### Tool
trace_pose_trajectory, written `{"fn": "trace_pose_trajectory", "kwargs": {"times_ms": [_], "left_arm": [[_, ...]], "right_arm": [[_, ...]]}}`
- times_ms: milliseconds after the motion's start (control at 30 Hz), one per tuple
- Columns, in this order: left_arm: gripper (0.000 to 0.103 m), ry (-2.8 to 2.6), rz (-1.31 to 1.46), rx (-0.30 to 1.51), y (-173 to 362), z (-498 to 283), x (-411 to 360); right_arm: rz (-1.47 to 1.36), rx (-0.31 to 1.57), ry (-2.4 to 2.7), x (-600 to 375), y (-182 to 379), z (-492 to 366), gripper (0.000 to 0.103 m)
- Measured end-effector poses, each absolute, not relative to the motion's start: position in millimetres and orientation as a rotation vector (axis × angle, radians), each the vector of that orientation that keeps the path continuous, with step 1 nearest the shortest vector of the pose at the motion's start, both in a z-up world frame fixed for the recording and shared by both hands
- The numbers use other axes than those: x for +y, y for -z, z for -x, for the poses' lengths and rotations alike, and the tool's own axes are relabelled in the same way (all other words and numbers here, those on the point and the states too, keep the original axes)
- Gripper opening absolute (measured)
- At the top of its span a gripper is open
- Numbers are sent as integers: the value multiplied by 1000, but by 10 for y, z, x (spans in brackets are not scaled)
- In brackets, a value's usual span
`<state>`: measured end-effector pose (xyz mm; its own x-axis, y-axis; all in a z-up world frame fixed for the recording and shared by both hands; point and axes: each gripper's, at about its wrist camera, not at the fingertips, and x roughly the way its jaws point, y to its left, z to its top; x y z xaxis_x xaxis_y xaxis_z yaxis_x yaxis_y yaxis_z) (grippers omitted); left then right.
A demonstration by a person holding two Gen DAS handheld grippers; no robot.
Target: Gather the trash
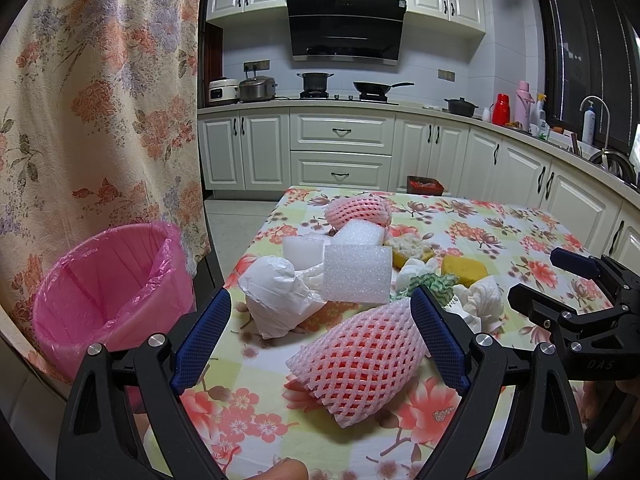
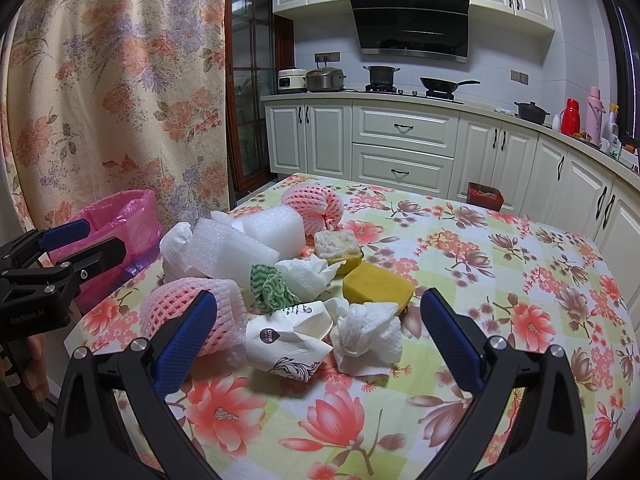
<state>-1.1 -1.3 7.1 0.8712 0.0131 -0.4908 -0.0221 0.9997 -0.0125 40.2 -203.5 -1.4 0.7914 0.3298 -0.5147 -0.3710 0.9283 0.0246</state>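
Left gripper [image 1: 320, 336] jaws spread wide, nothing held. Pink foam fruit net [image 1: 356, 360] lies on its side on the floral tablecloth [image 1: 248, 408], between the blue pads, nearer the right-hand pad [image 1: 438, 340] and seemingly touching it; left pad clear of it. Just beyond the fingertips: crumpled white bag [image 1: 276, 300] and white foam block [image 1: 357, 274], more foam pieces behind. A second pink net [image 1: 358, 210] sits further ahead at the back of the pile. Pink-lined trash bin [image 1: 108, 296] stands off the table edge, left of the left gripper, in front of a flowered curtain [image 1: 100, 92].

Right gripper [image 2: 318, 326] also wide open, empty. Between its fingers, just ahead: crushed paper cup [image 2: 286, 346] and white paper towel wad [image 2: 368, 334], side by side and touching. Yellow sponge [image 2: 378, 290] just past the wad; green-white cloth scrap [image 2: 270, 288] and another tissue [image 2: 308, 276] ahead of the cup. Worn sponge [image 2: 336, 246] further back. Same near fruit net shows behind the right gripper's left finger. Left gripper appears at far left of the right wrist view, bin behind it.
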Motion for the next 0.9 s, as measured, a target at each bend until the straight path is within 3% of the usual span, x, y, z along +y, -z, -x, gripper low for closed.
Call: {"fn": "trace_pose_trajectory", "kwargs": {"times_ms": [900], "left_arm": [[85,-20,18,511,-109,19,-3]], "right_arm": [[76,539,-375,-2049,6,-402,98]]}}
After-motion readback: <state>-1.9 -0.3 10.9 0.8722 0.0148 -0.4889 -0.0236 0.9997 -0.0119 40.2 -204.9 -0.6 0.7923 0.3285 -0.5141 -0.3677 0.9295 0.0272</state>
